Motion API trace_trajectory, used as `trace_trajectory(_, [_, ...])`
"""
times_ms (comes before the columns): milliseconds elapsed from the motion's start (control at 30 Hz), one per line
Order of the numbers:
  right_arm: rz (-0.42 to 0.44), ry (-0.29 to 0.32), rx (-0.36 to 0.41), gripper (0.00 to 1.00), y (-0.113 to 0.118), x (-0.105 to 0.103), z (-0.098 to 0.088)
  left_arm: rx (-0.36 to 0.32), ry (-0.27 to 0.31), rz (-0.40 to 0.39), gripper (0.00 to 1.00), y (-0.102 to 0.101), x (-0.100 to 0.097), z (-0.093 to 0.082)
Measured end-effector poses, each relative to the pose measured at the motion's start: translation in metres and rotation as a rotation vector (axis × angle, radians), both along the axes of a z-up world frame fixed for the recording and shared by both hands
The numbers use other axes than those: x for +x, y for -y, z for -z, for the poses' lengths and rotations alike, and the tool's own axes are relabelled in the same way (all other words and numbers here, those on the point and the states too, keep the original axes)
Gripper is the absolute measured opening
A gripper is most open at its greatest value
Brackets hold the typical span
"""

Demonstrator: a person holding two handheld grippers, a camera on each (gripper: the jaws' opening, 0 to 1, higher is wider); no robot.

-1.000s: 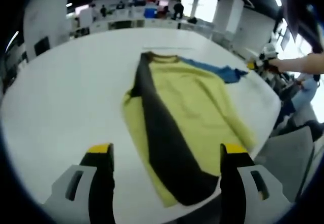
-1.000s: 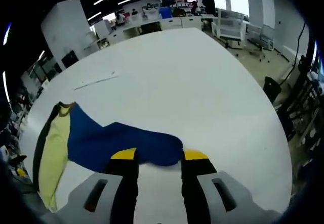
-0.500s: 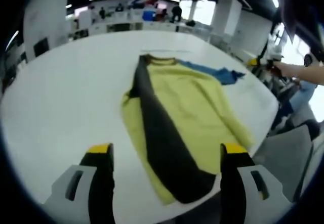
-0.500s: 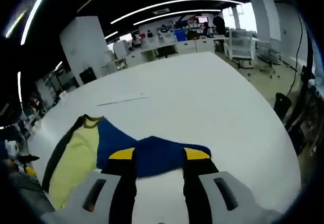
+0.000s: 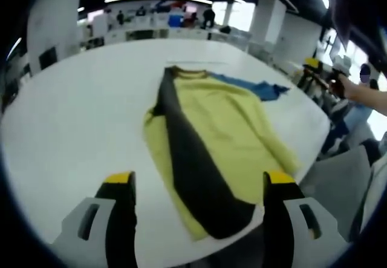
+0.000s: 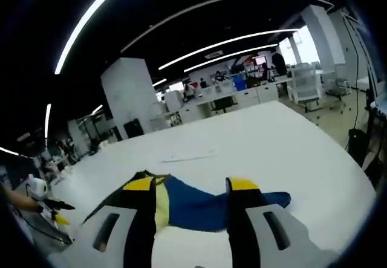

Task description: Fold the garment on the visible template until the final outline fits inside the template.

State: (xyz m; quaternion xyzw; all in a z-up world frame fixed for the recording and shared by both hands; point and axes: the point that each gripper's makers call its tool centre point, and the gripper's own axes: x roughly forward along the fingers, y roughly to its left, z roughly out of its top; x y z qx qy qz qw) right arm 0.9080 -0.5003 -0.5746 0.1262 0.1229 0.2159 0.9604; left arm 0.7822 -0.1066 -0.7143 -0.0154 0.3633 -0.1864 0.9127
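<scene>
Now right claw (image 6: 192,186) higher above garment (image 6: 199,210)

Yellow garment (image 5: 227,138) flat on white table, dark sleeve folded across front (blue sleeve (image 6: 205,209) spread sideways).

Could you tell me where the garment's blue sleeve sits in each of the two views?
Left gripper view: blue sleeve lies upper right of centre, beyond the yellow body.
Right gripper view: low centre, between the jaws.
Shared landmark: the dark collar, where sleeve meets body on the white table.
</scene>
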Motion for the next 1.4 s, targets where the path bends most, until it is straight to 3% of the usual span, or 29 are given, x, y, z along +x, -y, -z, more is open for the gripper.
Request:
trace_trajectory(200, [0.019, 0.044, 0.065, 0.47, -0.013, -0.021, -0.015, 0.009, 0.023, 0.046, 0.84, 0.006, -0.002, -0.002])
trace_trajectory(500, [-0.066, 0.101, 0.033, 0.53, -0.034, -0.059, -0.024, -0.014, 0.036, 0.068, 0.85, 0.015, -0.007, -0.001])
trace_trajectory(533, [-0.077, 0.107, 0.026, 0.54, -0.029, -0.053, -0.022, -0.017, 0.038, 0.068, 0.85, 0.016, -0.007, -0.001])
trace_trajectory(833, [-0.133, 0.128, 0.001, 0.56, -0.041, -0.082, -0.031, -0.014, 0.039, 0.081, 0.85, 0.016, -0.012, -0.001])
trace_trajectory(1167, [-0.252, 0.080, -0.163, 0.57, -0.060, -0.124, -0.006, -0.007, 0.045, 0.103, 0.85, 0.021, -0.017, 0.000])
trace_trajectory(1400, [-0.318, 0.005, -0.240, 0.57, -0.073, -0.138, 0.022, 0.005, 0.041, 0.130, 0.85, 0.027, -0.020, 0.001])
